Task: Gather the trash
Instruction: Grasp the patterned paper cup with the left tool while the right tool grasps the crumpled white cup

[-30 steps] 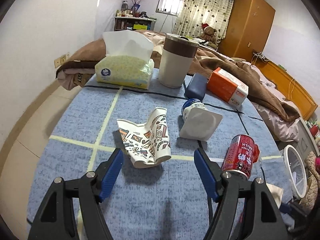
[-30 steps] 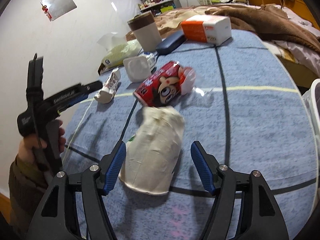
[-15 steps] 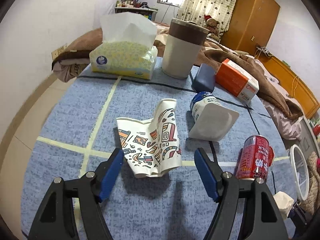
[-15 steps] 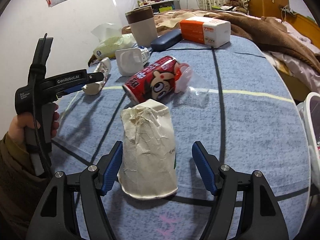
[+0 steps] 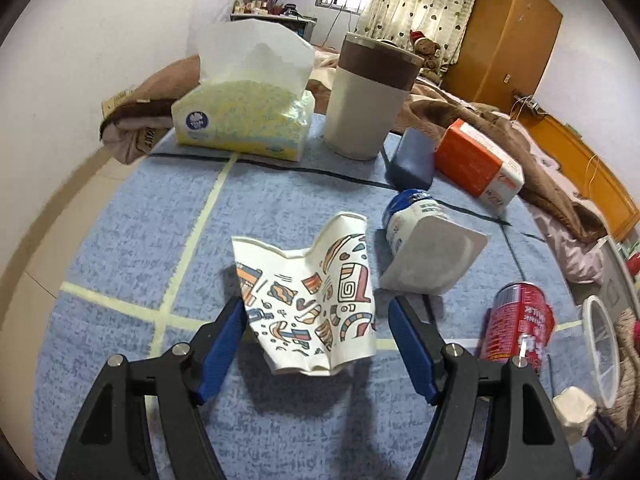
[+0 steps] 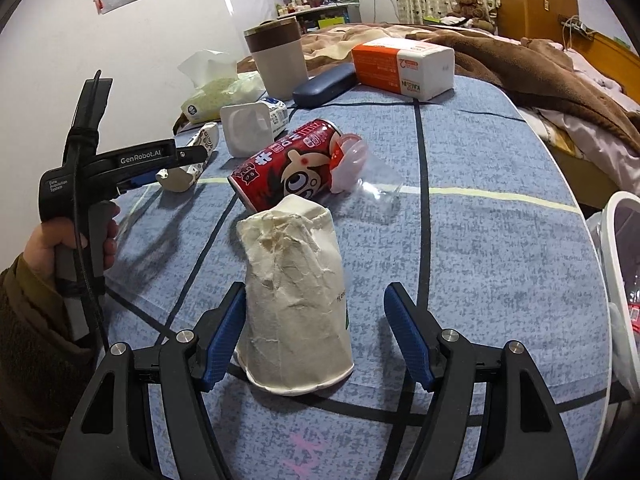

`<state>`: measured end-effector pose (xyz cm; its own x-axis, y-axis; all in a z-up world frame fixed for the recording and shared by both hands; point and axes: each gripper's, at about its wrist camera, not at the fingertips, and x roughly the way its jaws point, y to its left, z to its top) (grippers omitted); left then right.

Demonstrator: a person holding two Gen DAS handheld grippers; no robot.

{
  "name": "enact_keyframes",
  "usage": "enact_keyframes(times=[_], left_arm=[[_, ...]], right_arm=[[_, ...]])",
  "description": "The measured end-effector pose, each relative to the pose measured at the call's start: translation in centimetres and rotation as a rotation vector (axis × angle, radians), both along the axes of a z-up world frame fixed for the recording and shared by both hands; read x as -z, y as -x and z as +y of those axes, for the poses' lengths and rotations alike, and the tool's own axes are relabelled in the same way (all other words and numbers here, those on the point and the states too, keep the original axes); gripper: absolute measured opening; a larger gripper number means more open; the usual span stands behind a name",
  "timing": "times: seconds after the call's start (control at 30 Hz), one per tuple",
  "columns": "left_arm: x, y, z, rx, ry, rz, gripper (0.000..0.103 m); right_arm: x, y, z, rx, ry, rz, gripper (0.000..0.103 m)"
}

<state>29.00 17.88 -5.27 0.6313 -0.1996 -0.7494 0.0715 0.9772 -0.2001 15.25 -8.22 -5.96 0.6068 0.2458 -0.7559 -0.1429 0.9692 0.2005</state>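
A crushed patterned paper cup (image 5: pixel 308 300) lies on the blue table between the open jaws of my left gripper (image 5: pixel 318 320). A crumpled white paper cup (image 6: pixel 294 300) stands mouth down between the open jaws of my right gripper (image 6: pixel 314 312), its left side close to the left finger. A red drink can (image 6: pixel 288 164) lies on its side beyond it and also shows in the left wrist view (image 5: pixel 516 328). A white yogurt tub (image 5: pixel 428 248) lies tipped beside the patterned cup. The left gripper also shows in the right wrist view (image 6: pixel 192 154), beside the patterned cup (image 6: pixel 192 160).
At the back stand a tissue pack (image 5: pixel 244 124), a beige tumbler (image 5: pixel 368 96), a dark blue case (image 5: pixel 412 160) and an orange box (image 5: pixel 476 164). A white bin rim (image 6: pixel 616 280) is off the table's right edge. A bed with brown blankets (image 6: pixel 520 60) lies behind.
Both grippers have moved forward. The patterned cup now sits between the left fingers and the white cup sits deeper between the right fingers. Both stay open.
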Motion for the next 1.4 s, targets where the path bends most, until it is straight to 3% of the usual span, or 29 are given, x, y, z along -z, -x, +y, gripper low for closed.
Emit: enact_keyframes(times=[0.17, 0.27, 0.47, 0.6, 0.9, 1.4], left_arm=[[0.4, -0.1, 0.5, -0.011, 0.043, 0.028, 0.06], [0.4, 0.1, 0.8, -0.017, 0.045, 0.027, 0.058], [-0.6, 1.7, 0.9, -0.011, 0.05, -0.003, 0.058], [-1.2, 3.6, 0.5, 0.018, 0.034, -0.025, 0.058], [-1.7, 7.3, -1.2, 0.085, 0.044, -0.046, 0.058], [-0.3, 11.3, -2.7, 0.16, 0.061, 0.001, 0.059]], right_arm=[[-0.1, 0.1, -0.2, -0.007, -0.013, -0.002, 0.071], [-0.1, 0.3, -0.6, 0.0, -0.016, -0.006, 0.071], [-0.3, 0.5, -1.2, 0.003, -0.024, -0.016, 0.049], [-0.4, 0.6, -1.7, 0.006, -0.035, -0.021, 0.044], [-0.7, 0.8, -3.5, 0.036, -0.061, -0.036, 0.043], [-0.7, 0.8, -6.4, 0.088, -0.061, -0.026, 0.043]])
